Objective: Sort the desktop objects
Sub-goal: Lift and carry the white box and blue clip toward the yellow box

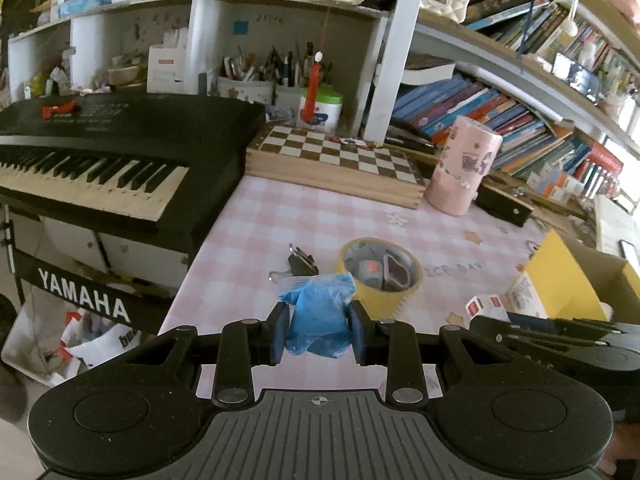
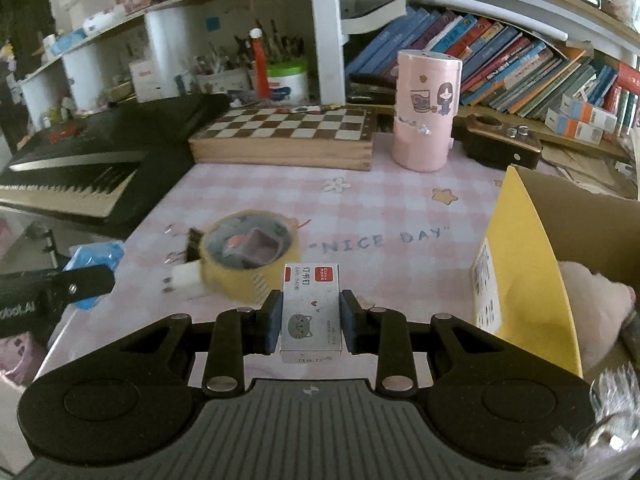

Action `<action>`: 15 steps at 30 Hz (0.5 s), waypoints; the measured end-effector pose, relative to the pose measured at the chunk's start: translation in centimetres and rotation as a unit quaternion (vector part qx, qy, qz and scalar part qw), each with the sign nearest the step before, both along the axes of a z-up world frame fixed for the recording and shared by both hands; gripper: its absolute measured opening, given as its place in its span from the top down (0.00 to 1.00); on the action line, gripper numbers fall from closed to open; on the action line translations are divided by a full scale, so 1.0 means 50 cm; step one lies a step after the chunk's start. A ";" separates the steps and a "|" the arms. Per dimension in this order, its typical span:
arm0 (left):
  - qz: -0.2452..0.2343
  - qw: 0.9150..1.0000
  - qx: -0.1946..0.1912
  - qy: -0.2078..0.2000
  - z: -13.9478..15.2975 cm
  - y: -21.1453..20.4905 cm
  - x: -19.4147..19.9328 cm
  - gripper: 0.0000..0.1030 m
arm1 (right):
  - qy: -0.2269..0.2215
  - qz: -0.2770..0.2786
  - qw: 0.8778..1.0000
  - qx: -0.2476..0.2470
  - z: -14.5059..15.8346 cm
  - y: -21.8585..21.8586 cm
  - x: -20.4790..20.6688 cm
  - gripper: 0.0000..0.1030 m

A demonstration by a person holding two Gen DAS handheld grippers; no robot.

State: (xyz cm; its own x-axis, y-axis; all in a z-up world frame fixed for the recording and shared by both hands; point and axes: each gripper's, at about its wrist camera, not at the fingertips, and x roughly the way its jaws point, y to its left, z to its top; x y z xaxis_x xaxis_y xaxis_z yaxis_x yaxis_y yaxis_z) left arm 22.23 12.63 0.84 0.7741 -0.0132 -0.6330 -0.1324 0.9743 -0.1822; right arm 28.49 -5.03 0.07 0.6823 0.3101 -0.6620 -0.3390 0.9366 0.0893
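Holding two things at once, the person needs to keep both squeezes firm and carry each thing over the yellow cardboard box before letting go. The right gripper is shut tight on a small white box of staples, which sits straight between its pads. The open box stands just to its right. The left gripper pinches a soft blue plastic bag, so a loose squeeze could let it slip. Just ahead of it lie a binder clip and a yellow tape roll on the pink checked tablecloth. Both grippers tip downward, side by side above the desk.
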 end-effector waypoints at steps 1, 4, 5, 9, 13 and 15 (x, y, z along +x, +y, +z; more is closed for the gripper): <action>-0.003 1.000 -0.001 -0.002 0.002 0.002 -0.010 0.71 | 0.002 0.002 1.000 0.001 0.003 0.000 -0.012 0.73; -0.014 1.000 -0.001 -0.005 0.006 0.005 -0.044 0.71 | 0.010 0.007 1.000 0.003 0.012 0.002 -0.051 0.73; -0.017 1.000 0.005 -0.007 0.007 0.005 -0.057 0.71 | 0.012 0.007 1.000 0.005 0.013 0.002 -0.066 0.73; -0.032 0.999 0.021 -0.016 0.013 0.004 -0.103 0.71 | 0.024 0.002 1.000 0.014 0.013 0.006 -0.119 0.73; -0.049 0.998 0.022 -0.017 0.016 0.004 -0.146 0.71 | 0.028 -0.003 0.999 0.017 0.012 0.012 -0.171 0.73; -0.055 0.998 0.022 -0.016 0.016 0.005 -0.167 0.71 | 0.029 -0.006 0.999 0.017 0.011 0.014 -0.195 0.73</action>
